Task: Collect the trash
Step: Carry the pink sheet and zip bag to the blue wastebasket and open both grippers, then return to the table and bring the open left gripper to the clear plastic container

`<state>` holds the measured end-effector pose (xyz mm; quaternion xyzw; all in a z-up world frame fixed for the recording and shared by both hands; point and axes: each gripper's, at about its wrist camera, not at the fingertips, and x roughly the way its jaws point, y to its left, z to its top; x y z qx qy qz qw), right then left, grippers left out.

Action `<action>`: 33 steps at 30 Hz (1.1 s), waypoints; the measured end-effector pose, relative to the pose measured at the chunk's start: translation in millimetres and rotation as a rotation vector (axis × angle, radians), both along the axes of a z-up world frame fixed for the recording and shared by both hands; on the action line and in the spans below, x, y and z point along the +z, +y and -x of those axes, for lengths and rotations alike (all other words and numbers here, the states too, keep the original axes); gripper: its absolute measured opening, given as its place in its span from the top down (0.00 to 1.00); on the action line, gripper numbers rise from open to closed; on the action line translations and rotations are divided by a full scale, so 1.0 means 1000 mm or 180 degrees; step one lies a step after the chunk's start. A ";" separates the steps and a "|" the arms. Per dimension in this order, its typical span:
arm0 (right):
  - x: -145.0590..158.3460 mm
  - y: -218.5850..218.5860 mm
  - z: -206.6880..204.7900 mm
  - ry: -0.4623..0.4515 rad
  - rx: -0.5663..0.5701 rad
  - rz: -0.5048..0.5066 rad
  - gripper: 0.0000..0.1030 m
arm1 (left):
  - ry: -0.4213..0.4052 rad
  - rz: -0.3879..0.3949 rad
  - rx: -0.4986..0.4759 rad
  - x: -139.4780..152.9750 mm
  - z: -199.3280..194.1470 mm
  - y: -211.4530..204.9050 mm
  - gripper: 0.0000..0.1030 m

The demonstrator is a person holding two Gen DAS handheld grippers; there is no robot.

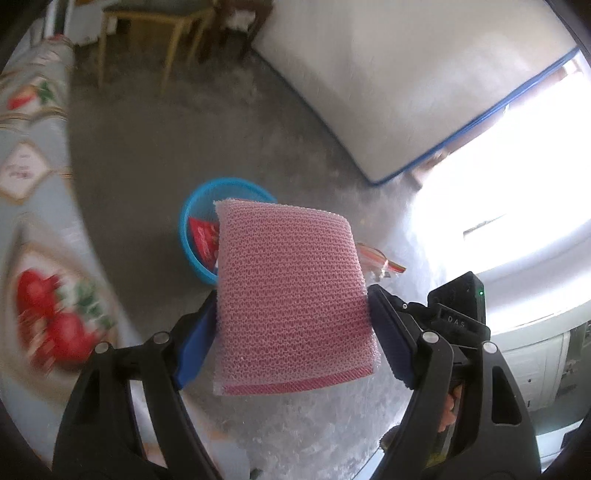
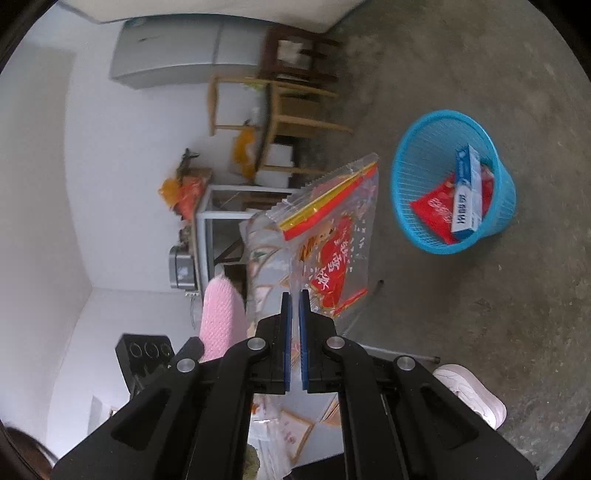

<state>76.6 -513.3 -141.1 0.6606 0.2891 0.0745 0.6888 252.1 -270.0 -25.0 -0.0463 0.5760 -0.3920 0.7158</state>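
Observation:
My left gripper [image 1: 291, 299] is shut on a pink mesh sponge [image 1: 288, 258], its blue pads pressing on both sides. Behind and below it a blue mesh basket [image 1: 229, 182] stands on the concrete floor with a red packet [image 1: 202, 236] inside. In the right wrist view my right gripper [image 2: 294, 295] is shut on a clear plastic bag [image 2: 332, 229] with red print and a red-yellow zip strip. The basket [image 2: 504, 192] stands to the upper right, holding a red packet [image 2: 432, 206] and a blue-white box [image 2: 467, 192]. The sponge [image 2: 221, 317] shows at lower left.
A table with a strawberry-print cloth [image 1: 33, 184] runs along the left. A white mattress with blue edging [image 1: 406, 74] leans at the back, with wooden chairs [image 1: 173, 29] nearby. A person's pink shoe [image 2: 472, 395] is on the floor. A grey fridge [image 2: 177, 55] stands by the wall.

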 end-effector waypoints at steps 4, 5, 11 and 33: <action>-0.024 -0.008 -0.035 0.0087 -0.0001 -0.0016 0.96 | 0.0054 -0.0169 -0.0027 -0.024 -0.025 -0.044 0.27; -0.028 -0.010 -0.043 0.0079 0.0037 -0.0005 0.95 | 0.0046 -0.0190 -0.0030 -0.028 -0.032 -0.055 0.27; -0.097 -0.029 -0.073 0.0677 0.0136 0.0246 0.62 | -0.0038 -0.0455 -0.0087 -0.060 -0.062 -0.107 0.21; -0.104 -0.009 0.035 0.0858 -0.0067 0.0396 0.50 | -0.0062 0.0120 0.0058 0.001 -0.007 0.009 0.21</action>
